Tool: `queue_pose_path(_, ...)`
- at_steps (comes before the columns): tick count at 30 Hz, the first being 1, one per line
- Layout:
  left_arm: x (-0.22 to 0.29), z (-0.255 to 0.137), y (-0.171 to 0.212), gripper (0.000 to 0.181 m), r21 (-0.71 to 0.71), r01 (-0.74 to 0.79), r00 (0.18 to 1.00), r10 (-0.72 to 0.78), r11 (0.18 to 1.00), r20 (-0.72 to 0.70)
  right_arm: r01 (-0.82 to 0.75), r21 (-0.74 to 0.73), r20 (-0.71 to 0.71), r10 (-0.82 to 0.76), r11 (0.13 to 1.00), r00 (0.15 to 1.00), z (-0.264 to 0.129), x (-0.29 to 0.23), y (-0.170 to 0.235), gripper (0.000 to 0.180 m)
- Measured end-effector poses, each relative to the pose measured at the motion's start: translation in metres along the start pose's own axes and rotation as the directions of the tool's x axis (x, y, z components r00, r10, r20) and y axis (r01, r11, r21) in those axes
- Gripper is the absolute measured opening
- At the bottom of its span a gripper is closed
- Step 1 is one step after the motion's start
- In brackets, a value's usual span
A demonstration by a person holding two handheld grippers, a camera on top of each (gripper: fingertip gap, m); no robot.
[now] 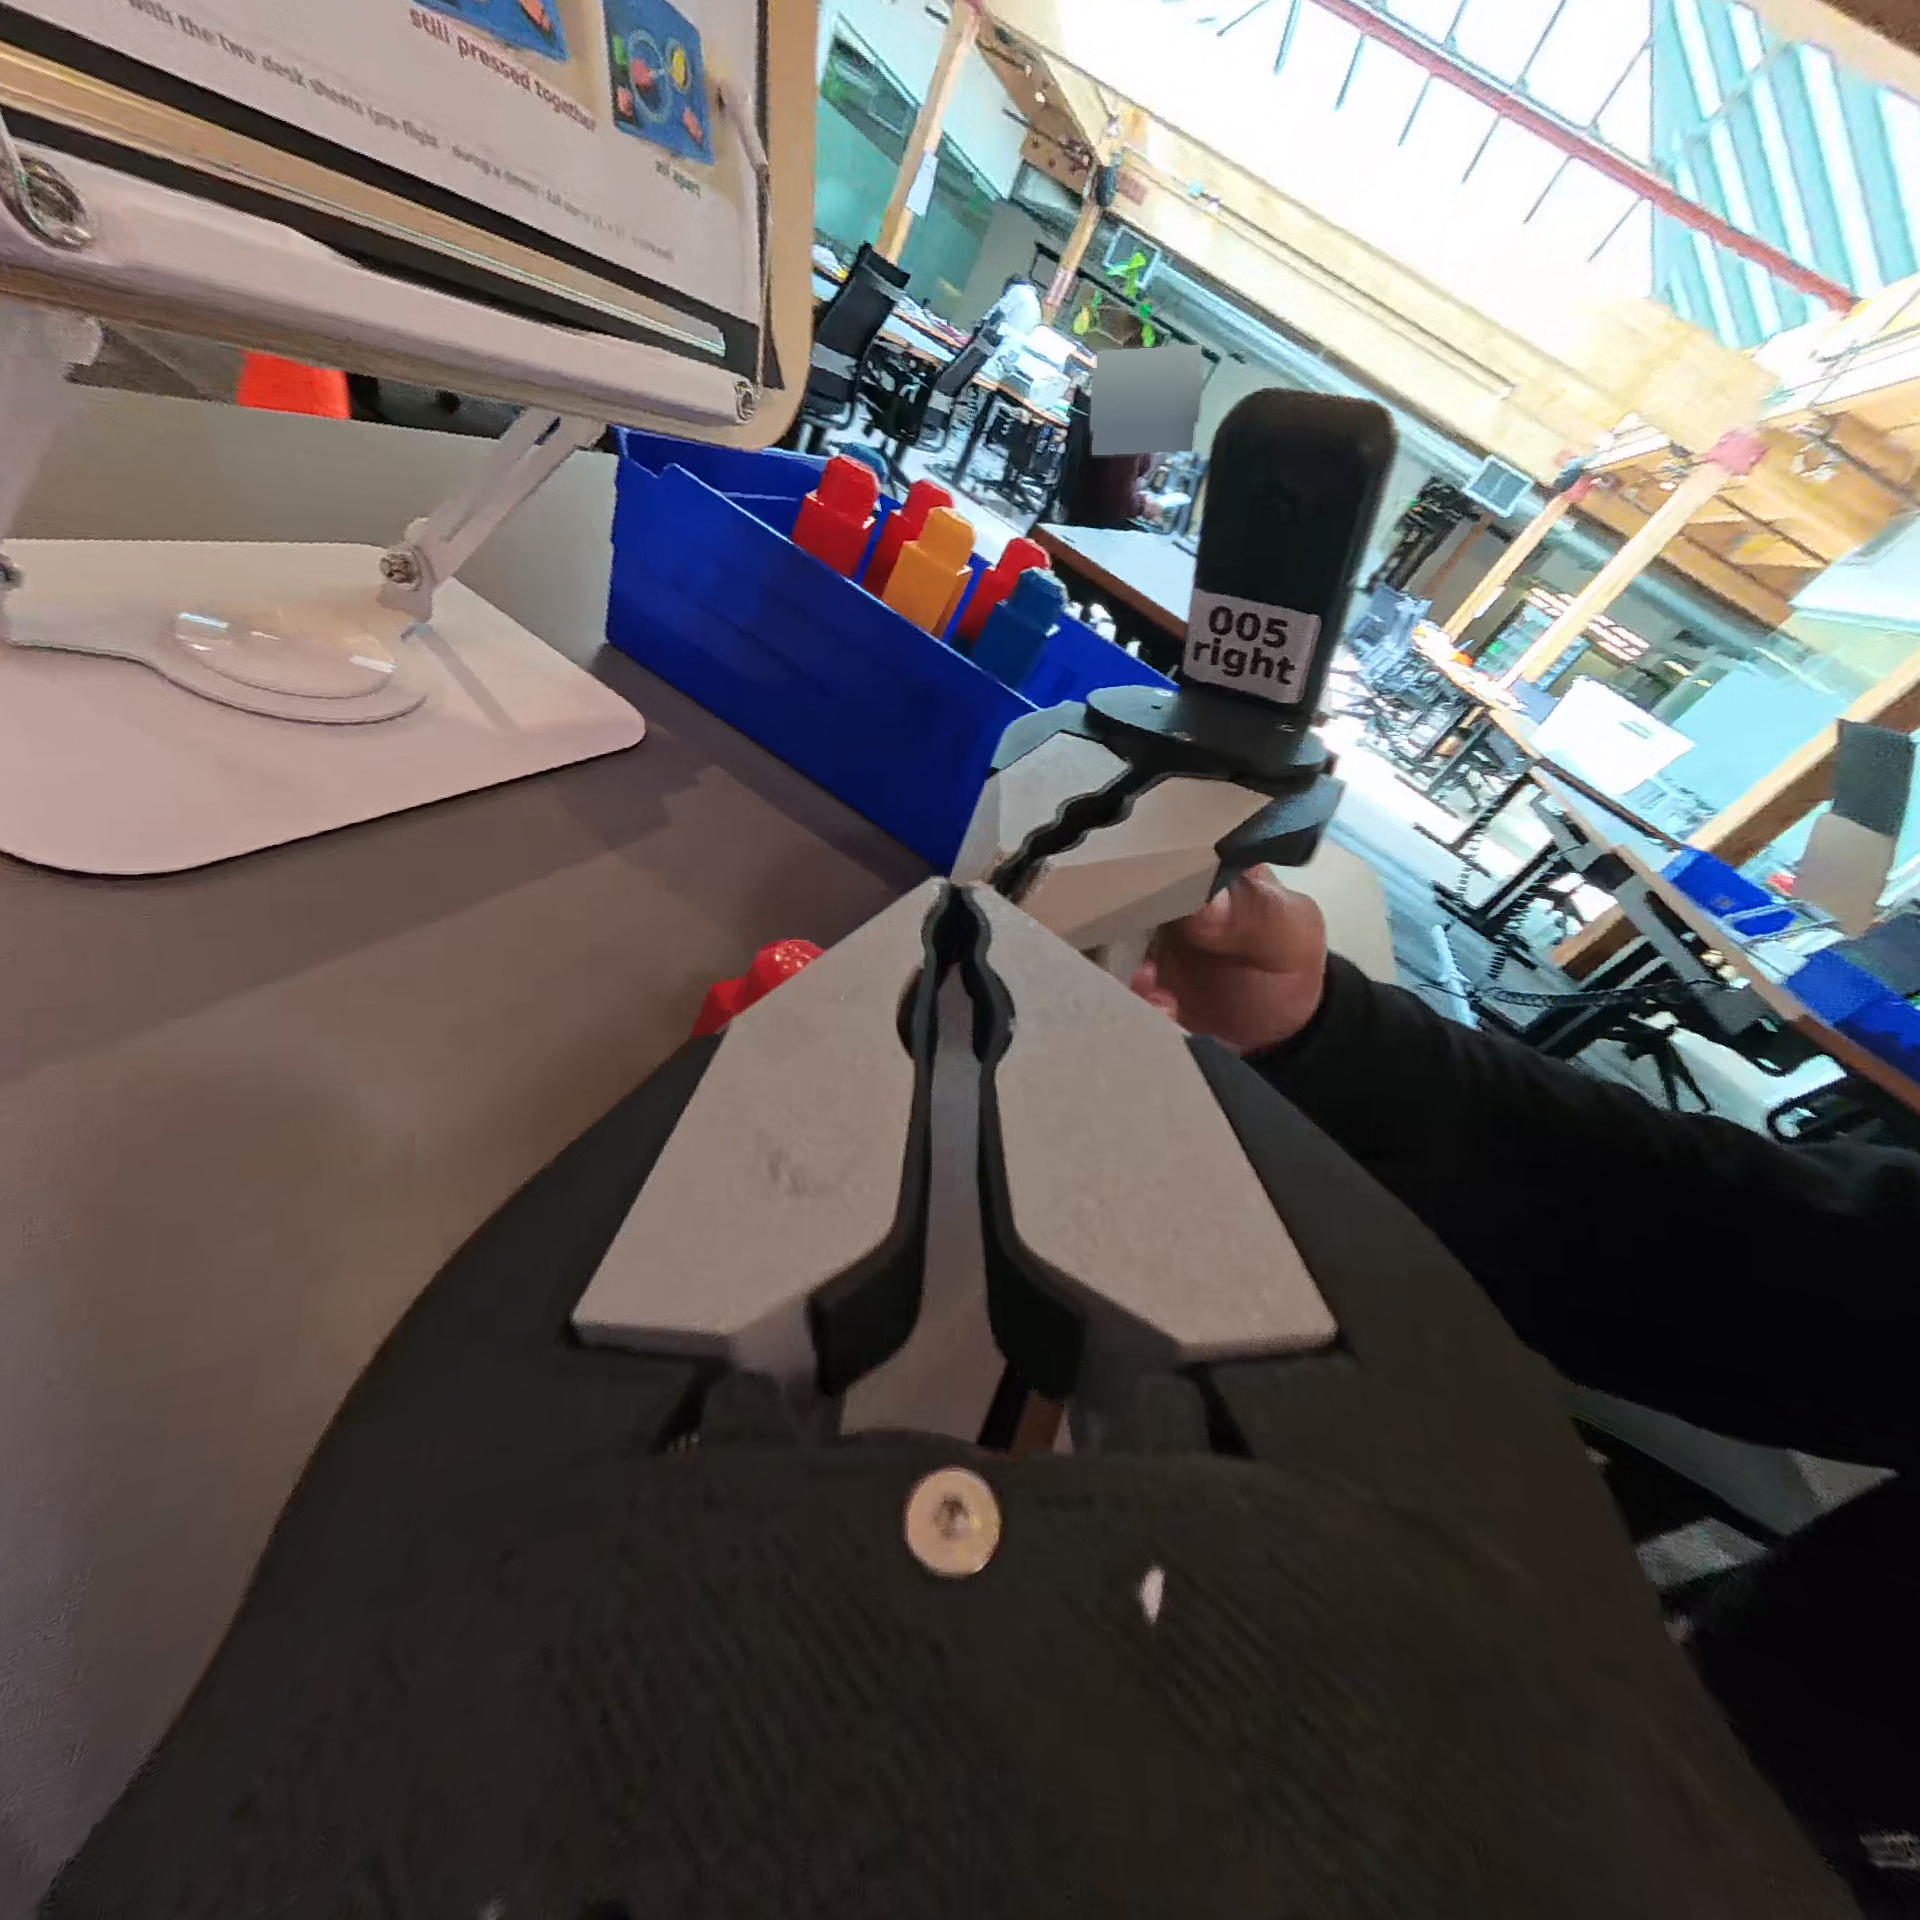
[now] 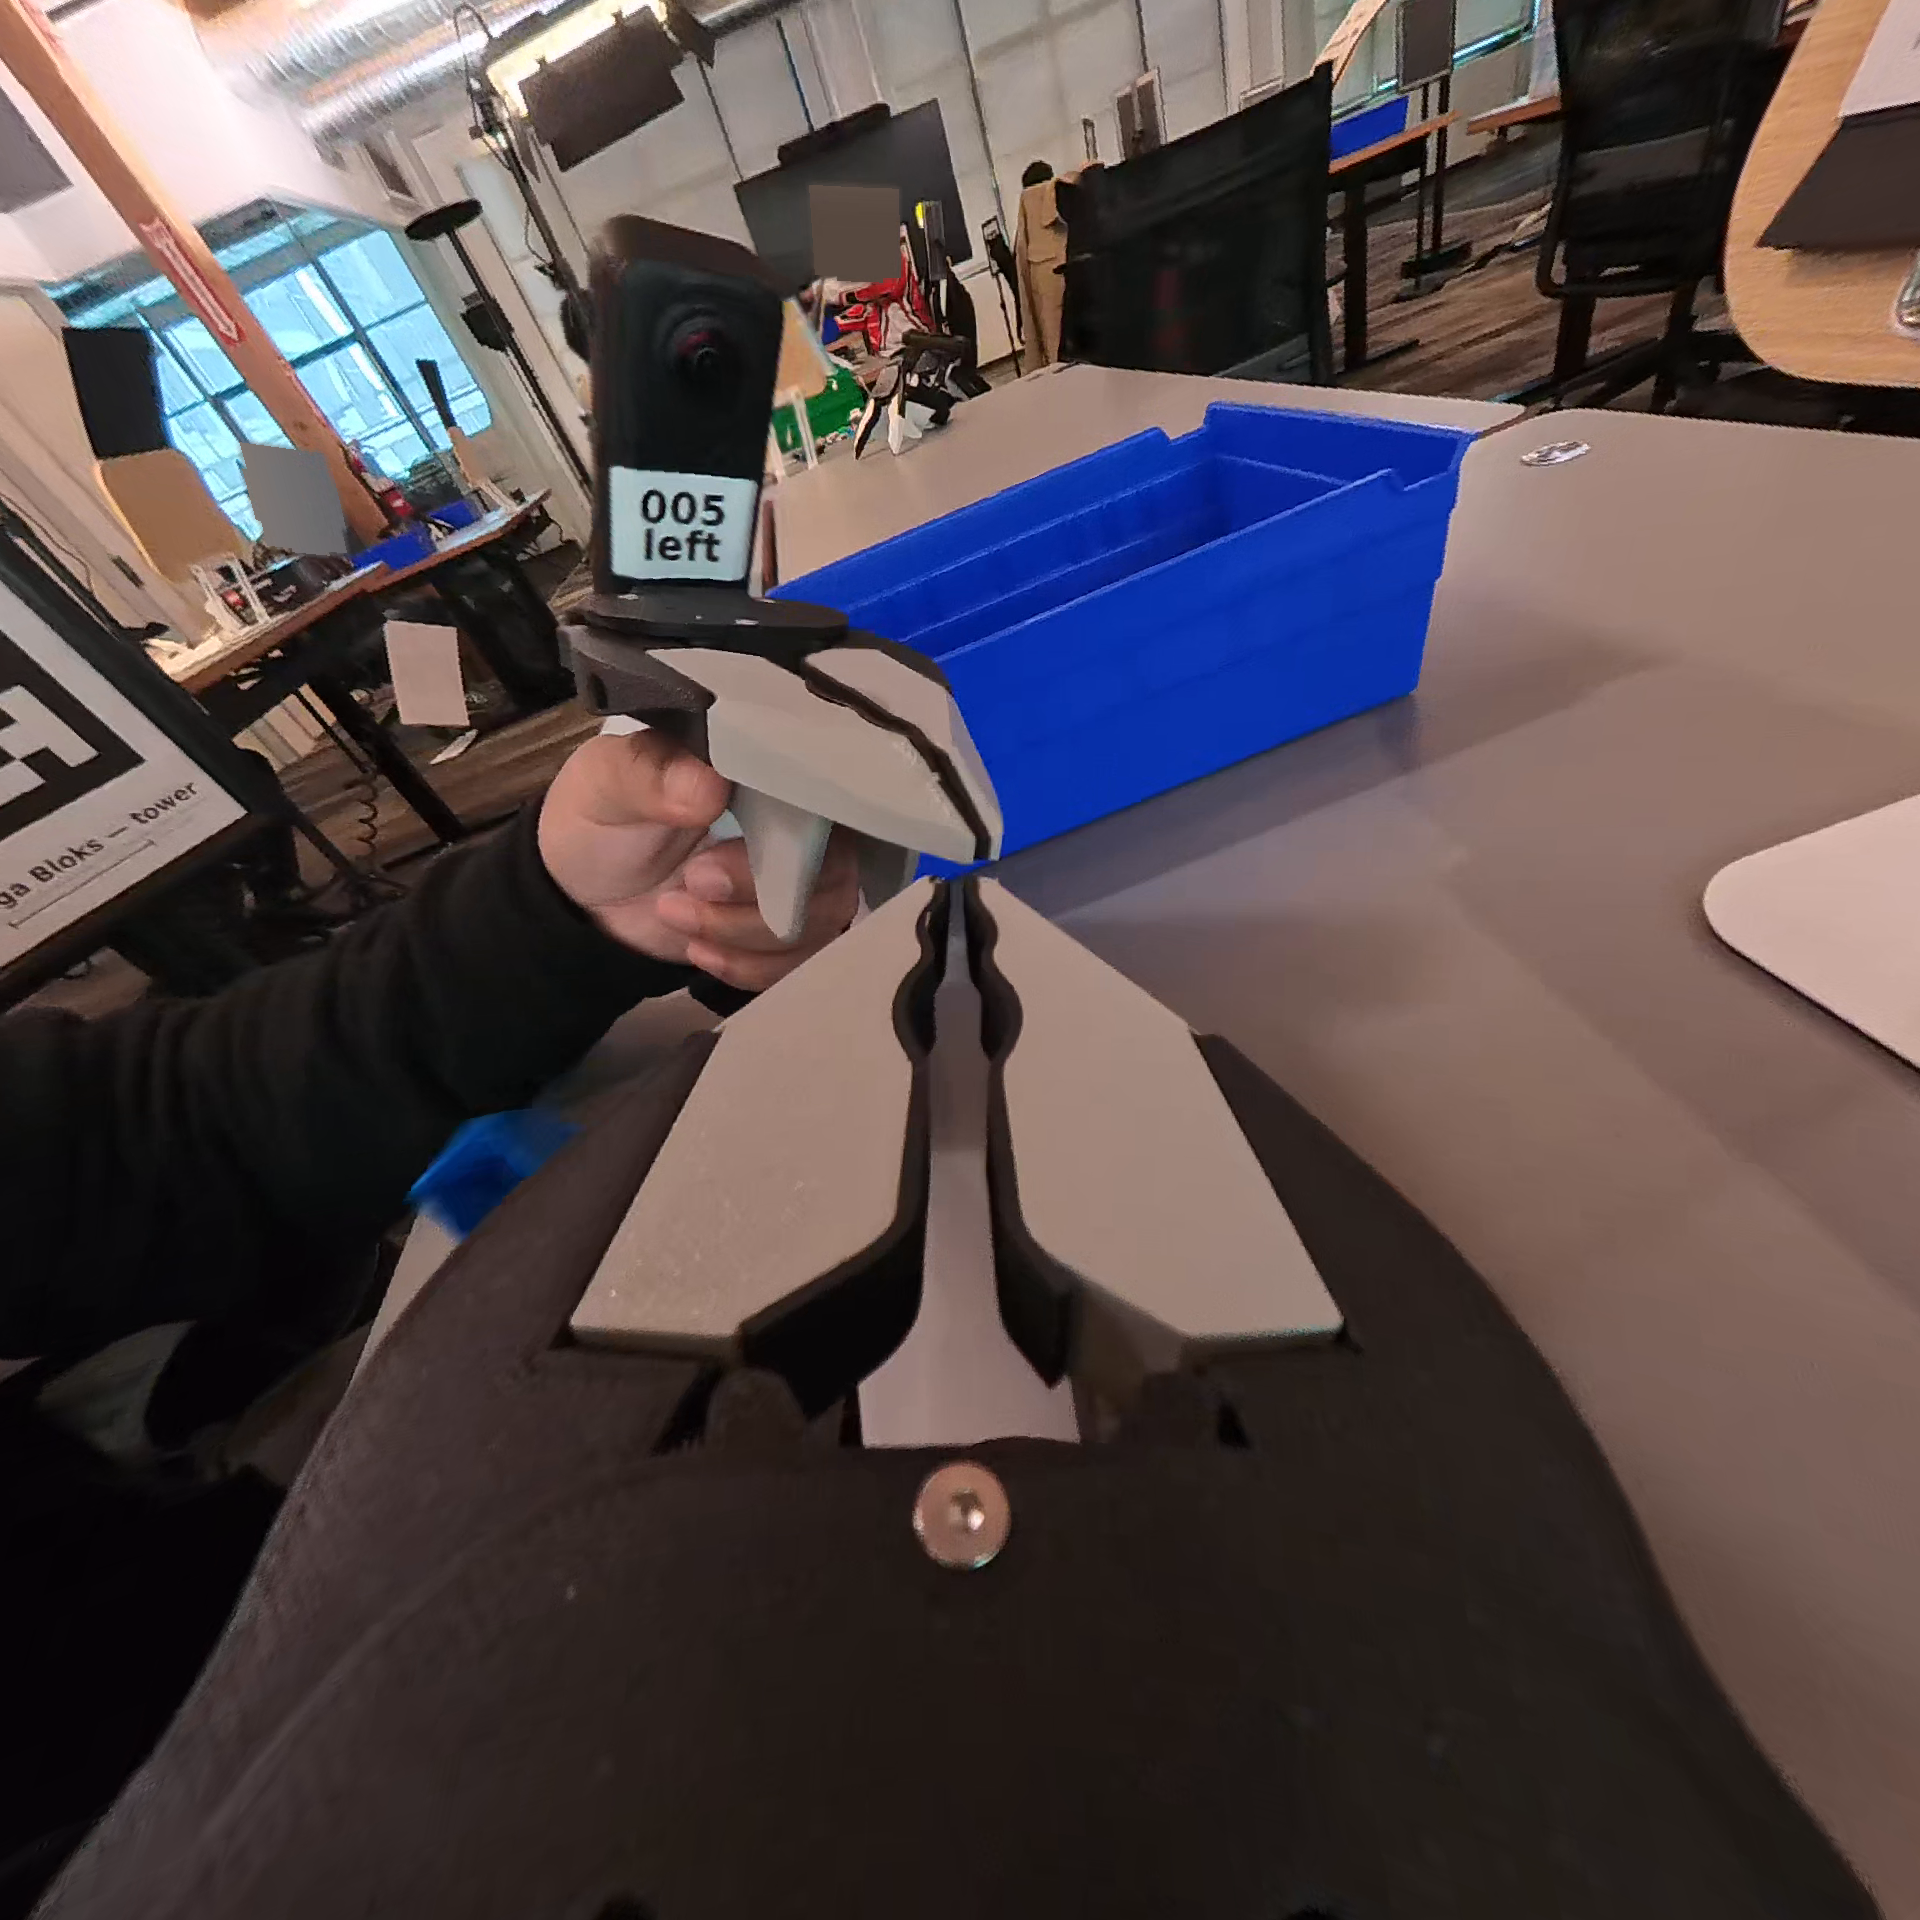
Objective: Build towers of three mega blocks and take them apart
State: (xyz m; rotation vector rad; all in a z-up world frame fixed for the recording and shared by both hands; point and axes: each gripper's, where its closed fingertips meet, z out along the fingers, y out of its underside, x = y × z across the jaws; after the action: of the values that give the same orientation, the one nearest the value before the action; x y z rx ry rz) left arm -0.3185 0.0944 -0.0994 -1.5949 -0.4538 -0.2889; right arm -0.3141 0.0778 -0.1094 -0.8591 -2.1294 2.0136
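In the left wrist view my left gripper [image 1: 951, 896] is shut and empty, held above the grey table [image 1: 312, 1091]. My right gripper [image 1: 987, 864] is also shut, and its tips almost touch the left gripper's tips. A red mega block [image 1: 764, 982] lies on the table just left of my left fingers, partly hidden by them. Behind it, a blue bin [image 1: 790, 686] holds several red, orange and blue blocks [image 1: 930, 566]. In the right wrist view my right gripper [image 2: 956, 891] is shut and empty, tip to tip with the left gripper [image 2: 982, 847]. An empty blue bin [image 2: 1195, 644] stands behind them.
A white stand [image 1: 260, 707] holding an instruction sheet [image 1: 436, 114] occupies the table's back left; its base also shows in the right wrist view [image 2: 1829, 914]. A printed sign [image 2: 73, 810] stands at the left. A blurred blue thing [image 2: 488, 1164] lies by my sleeve [image 2: 260, 1091]. Both grippers' tips are close together, under 4 cm apart.
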Motion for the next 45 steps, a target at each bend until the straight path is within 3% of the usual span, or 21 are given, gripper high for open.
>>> queue_pose_path(7,-0.013,-0.007,-0.004,0.0,0.006,-0.052,0.996,0.051,0.999,0.079,0.074,-0.038,0.039,-0.073,0.997,0.997,0.01,-0.014,0.007,0.005)
queue_pose_path(10,-0.006,-0.005,-0.005,0.0,0.018,-0.045,0.998,0.044,0.999,0.041,0.126,-0.1,0.011,-0.126,0.987,0.992,0.019,-0.016,0.017,0.005)
queue_pose_path(14,-0.012,-0.004,0.007,0.0,-0.043,-0.084,0.993,0.088,0.995,0.076,0.176,-0.169,-0.017,-0.181,0.97,0.983,0.024,-0.013,0.03,0.006)
queue_pose_path(34,-0.014,-0.001,0.019,0.0,-0.079,-0.063,0.996,0.068,0.995,0.062,0.146,-0.133,-0.038,-0.152,0.98,0.988,0.017,-0.007,0.023,0.007)
queue_pose_path(45,-0.018,-0.012,0.004,0.023,-0.005,-0.07,0.993,0.07,0.998,0.09,0.157,-0.091,-0.244,-0.175,0.983,0.954,-0.007,0.032,0.007,0.014)
